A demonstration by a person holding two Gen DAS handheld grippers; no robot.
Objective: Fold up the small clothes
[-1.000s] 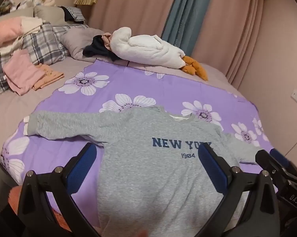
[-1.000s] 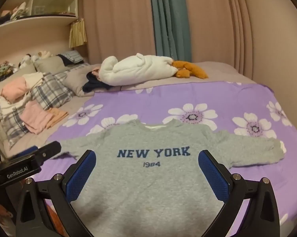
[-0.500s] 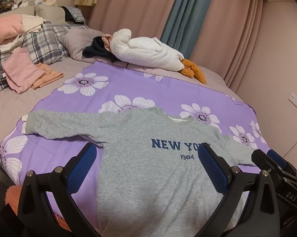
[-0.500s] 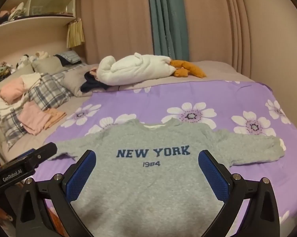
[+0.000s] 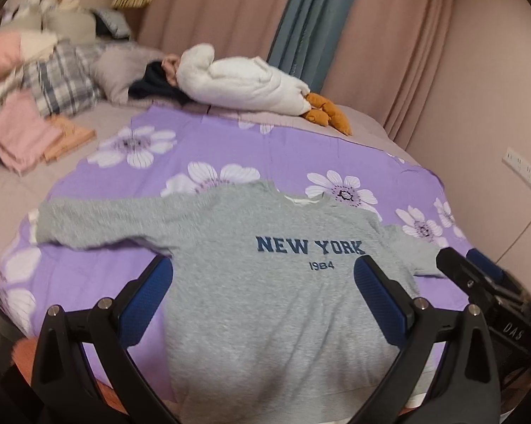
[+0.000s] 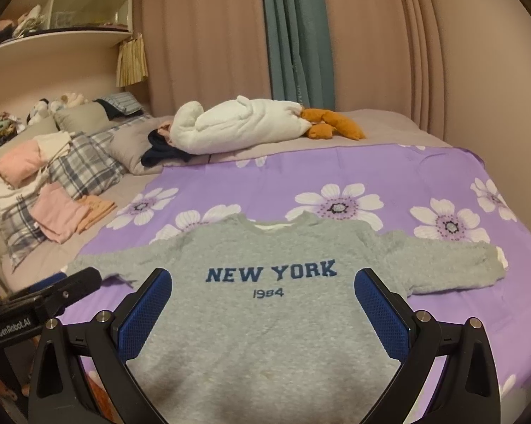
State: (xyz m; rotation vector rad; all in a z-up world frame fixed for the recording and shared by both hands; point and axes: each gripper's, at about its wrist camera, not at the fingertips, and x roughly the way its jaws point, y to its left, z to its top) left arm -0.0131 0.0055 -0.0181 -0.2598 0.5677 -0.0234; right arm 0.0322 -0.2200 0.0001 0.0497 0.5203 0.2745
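The grey sweatshirt (image 5: pixel 265 282) lies flat (sleeves spread) below both wide-spread, empty grippers, left gripper (image 5: pixel 263 293) and right gripper (image 6: pixel 262 304).

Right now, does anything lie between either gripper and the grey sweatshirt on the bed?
Nothing visible does. The grey NEW YORK sweatshirt lies flat on the purple flowered sheet, directly ahead of the open left gripper and open right gripper.

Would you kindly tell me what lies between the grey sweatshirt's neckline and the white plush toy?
Only purple flowered bedsheet separates the grey NEW YORK sweatshirt from the white plush toy, clearest in the right wrist view.
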